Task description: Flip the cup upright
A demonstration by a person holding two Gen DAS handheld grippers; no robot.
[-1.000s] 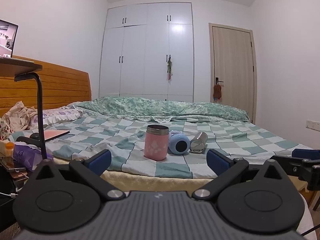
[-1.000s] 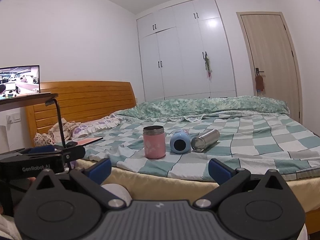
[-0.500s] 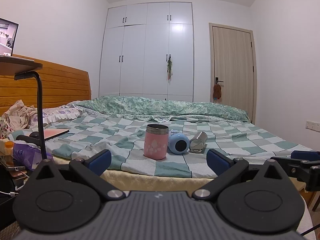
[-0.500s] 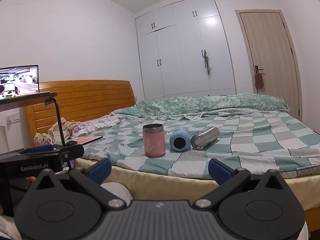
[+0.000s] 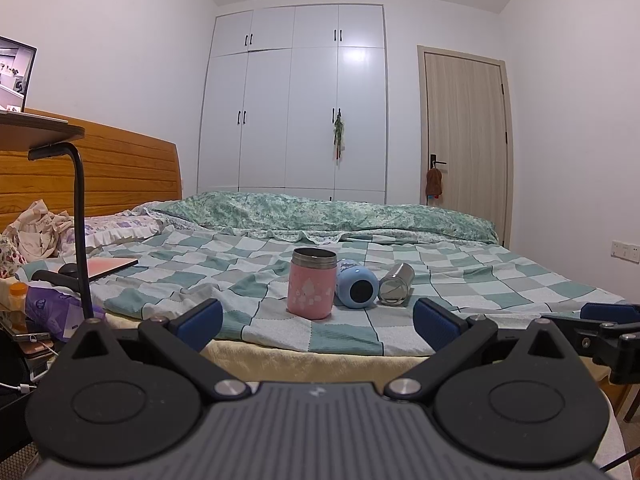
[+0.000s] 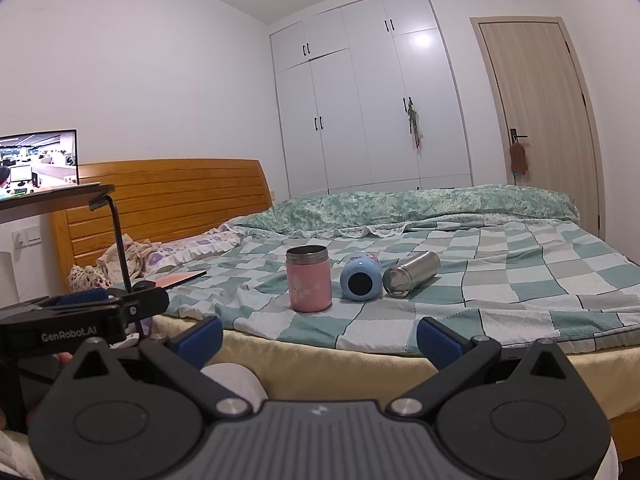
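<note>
Three cups sit in a row on the checked bedspread. A pink cup [image 5: 312, 284] [image 6: 309, 279] stands upright at the left. A blue cup [image 5: 357, 289] [image 6: 361, 281] lies on its side in the middle, base toward me. A steel cup [image 5: 395, 284] [image 6: 411, 273] lies on its side at the right. My left gripper [image 5: 318, 318] is open and empty, short of the bed edge. My right gripper [image 6: 319, 338] is open and empty, also short of the bed edge.
The bed [image 5: 500, 276] has a wooden headboard [image 6: 168, 196], pillows and a rolled duvet [image 5: 328, 216] at the back. A side table with a black stand [image 5: 80, 220] and a screen stands at the left. A laptop [image 5: 108, 267] lies on the bed. Wardrobe and door are behind.
Both grippers have drifted slightly; the cups sit a little lower and closer in the views. The cups have not moved. Both grippers stay open.
</note>
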